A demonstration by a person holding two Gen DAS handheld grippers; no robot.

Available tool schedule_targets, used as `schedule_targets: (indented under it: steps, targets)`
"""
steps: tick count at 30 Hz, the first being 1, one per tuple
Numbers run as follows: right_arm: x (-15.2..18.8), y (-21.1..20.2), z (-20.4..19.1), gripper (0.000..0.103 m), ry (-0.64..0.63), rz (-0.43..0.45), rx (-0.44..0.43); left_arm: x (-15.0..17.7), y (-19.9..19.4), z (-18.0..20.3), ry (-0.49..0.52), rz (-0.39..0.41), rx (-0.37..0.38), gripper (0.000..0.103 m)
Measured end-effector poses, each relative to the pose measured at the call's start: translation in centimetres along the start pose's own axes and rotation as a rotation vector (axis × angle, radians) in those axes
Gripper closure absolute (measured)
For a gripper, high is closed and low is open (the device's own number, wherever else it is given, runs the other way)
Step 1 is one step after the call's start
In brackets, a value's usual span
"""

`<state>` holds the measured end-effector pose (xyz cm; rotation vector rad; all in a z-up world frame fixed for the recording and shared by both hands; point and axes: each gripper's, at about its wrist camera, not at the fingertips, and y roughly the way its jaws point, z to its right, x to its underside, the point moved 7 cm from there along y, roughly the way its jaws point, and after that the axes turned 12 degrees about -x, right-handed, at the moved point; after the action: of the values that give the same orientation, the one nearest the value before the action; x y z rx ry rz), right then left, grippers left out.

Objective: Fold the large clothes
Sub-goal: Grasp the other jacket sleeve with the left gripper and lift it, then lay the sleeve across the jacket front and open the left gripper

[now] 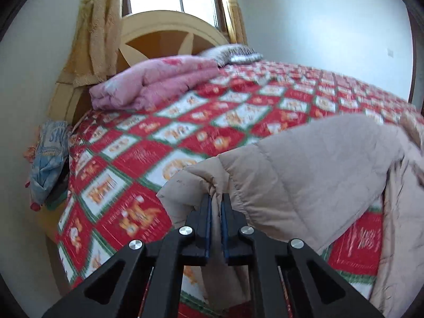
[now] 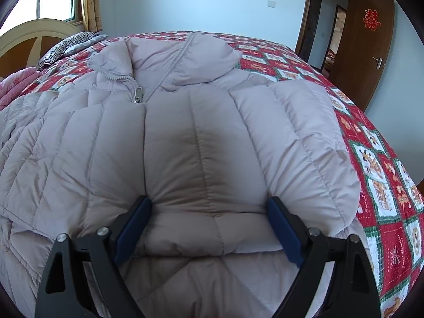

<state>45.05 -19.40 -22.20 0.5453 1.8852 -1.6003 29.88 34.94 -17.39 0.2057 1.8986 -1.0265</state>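
A: Where is the coat?
B: The beige puffer jacket [image 2: 201, 137] lies spread on the bed [image 1: 185, 137], over a red, white and green checked quilt. Its collar and zipper point away toward the far side, and the padded body fills most of the right wrist view.

A: And the left tongs?
B: The left tongs [image 1: 216, 198] are pressed together, pinching a bunched bit of the jacket's edge between the blue pads. From that pinch the fabric drapes off to the right, raised above the quilt.

A: The right ones?
B: The right tongs [image 2: 209, 204] stand spread wide, tips sunk into the puffy fabric, with a quilted bulge of the jacket between them. The pads flank it on both sides; I cannot say they squeeze it.

A: Anything else on the bed?
B: A folded pink blanket [image 1: 156, 82] near the headboard [image 1: 169, 26], well apart from the jacket.
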Motion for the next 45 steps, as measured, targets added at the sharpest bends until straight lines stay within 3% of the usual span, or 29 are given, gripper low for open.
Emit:
schedule_targets:
  steps: [4,9,15,18,23,30,39,41,44,45]
  targets:
    - [-0.1,-0.1,-0.1,0.011,-0.001,-0.006,-0.003,-3.7,-1.5,-0.7,-0.023,0.051,0.017,0.097]
    - [-0.2,-2.0,-0.1,0.011,-0.029,-0.007,-0.03,-8.9,-4.7,1.2,0.008,0.154,0.046,0.098]
    - [0.4,-4.6,1.7,0.011,-0.029,0.043,0.006,-11.2,-8.3,9.4,0.125,0.212,0.149,0.098]
    - [0.9,-4.9,2.8,0.011,-0.018,0.056,0.033,-10.7,-10.8,15.2,0.192,0.245,0.225,0.098]
    - [1.8,-4.3,4.3,0.011,0.068,0.054,-0.016,-9.1,-14.5,24.5,0.263,0.24,0.361,0.098]
    - [2.6,-3.8,3.9,0.007,0.05,0.03,0.013,-6.8,-18.8,34.6,0.352,0.24,0.496,0.098]
    - [2.8,-4.0,4.1,0.007,0.057,0.049,0.012,-3.2,-21.1,42.1,0.432,0.222,0.598,0.098]
    - [2.8,-4.0,4.1,0.007,0.053,0.052,0.017,-2.3,-20.9,43.3,0.452,0.214,0.588,0.097]
    - [2.8,-4.0,4.1,0.007,0.051,0.056,0.019,-0.9,-19.9,45.0,0.485,0.175,0.584,0.09]
    - [2.8,-4.0,4.1,0.007,0.052,0.058,0.017,-0.5,-19.7,45.4,0.497,0.168,0.582,0.082]
